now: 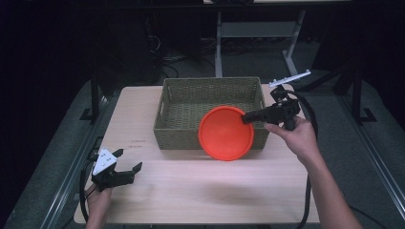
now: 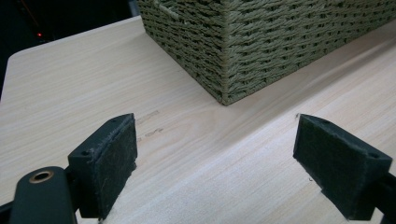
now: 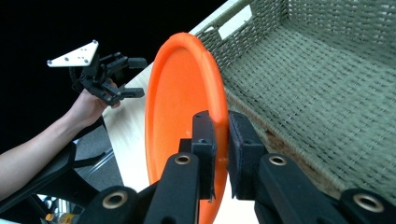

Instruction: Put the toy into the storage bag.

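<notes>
Plate (image 1: 226,133) pinched by its rim in my right gripper (image 1: 247,117), held on edge over the basket's (image 1: 208,86) front wall, left gripper (image 1: 125,164) open and idle above the desk (image 1: 191,191); next, I judge, lower and release inside.

My light wooden table (image 1: 200,191) stands on a grey floor (image 1: 382,138) in a dark room. Beyond it, a pale metal frame (image 1: 258,31) rises among black cables (image 1: 167,59).
</notes>
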A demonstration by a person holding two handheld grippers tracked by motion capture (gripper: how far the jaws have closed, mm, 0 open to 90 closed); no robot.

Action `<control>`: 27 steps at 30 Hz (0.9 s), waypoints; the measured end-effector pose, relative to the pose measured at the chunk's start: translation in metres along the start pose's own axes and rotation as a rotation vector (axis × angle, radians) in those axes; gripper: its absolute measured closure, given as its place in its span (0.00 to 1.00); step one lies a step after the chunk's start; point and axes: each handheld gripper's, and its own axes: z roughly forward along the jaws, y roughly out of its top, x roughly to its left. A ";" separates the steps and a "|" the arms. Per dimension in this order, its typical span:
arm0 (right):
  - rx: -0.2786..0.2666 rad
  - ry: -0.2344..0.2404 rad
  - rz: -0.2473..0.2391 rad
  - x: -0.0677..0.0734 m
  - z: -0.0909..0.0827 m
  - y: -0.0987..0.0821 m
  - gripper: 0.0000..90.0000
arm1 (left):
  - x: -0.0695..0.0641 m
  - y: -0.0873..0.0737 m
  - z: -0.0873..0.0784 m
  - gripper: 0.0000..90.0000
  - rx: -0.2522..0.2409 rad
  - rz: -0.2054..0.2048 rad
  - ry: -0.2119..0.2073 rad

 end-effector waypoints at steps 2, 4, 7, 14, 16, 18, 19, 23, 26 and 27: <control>0.000 -0.002 -0.005 0.000 0.000 0.005 0.91 | 0.000 0.000 0.000 0.14 0.001 0.008 0.002; -0.002 -0.001 -0.007 0.000 0.000 0.010 0.91 | 0.000 -0.001 0.000 0.14 0.000 0.004 0.001; 0.001 -0.004 -0.002 -0.001 0.001 0.018 0.91 | 0.000 0.000 0.000 0.14 -0.002 0.000 0.000; 0.014 -0.015 -0.004 0.000 0.005 0.037 0.91 | 0.000 0.000 0.000 0.14 -0.006 -0.004 0.003; 0.018 -0.023 -0.010 0.000 0.006 0.042 0.91 | 0.000 0.000 0.000 0.14 -0.006 -0.007 0.005; 0.012 -0.025 -0.008 0.000 0.007 0.048 0.91 | 0.000 -0.001 0.000 0.14 -0.011 -0.007 0.004; 0.012 -0.025 -0.008 0.000 0.007 0.048 0.91 | 0.000 -0.001 0.000 0.14 -0.011 -0.007 0.004; 0.003 -0.021 0.001 -0.004 0.009 0.058 0.91 | 0.000 -0.001 0.000 0.14 -0.003 -0.001 0.000; -0.001 -0.032 0.005 -0.007 0.012 0.065 0.91 | 0.000 -0.001 0.000 0.14 -0.005 -0.005 0.002; -0.001 -0.032 0.005 -0.007 0.012 0.065 0.91 | 0.000 -0.001 0.000 0.14 -0.005 -0.005 0.002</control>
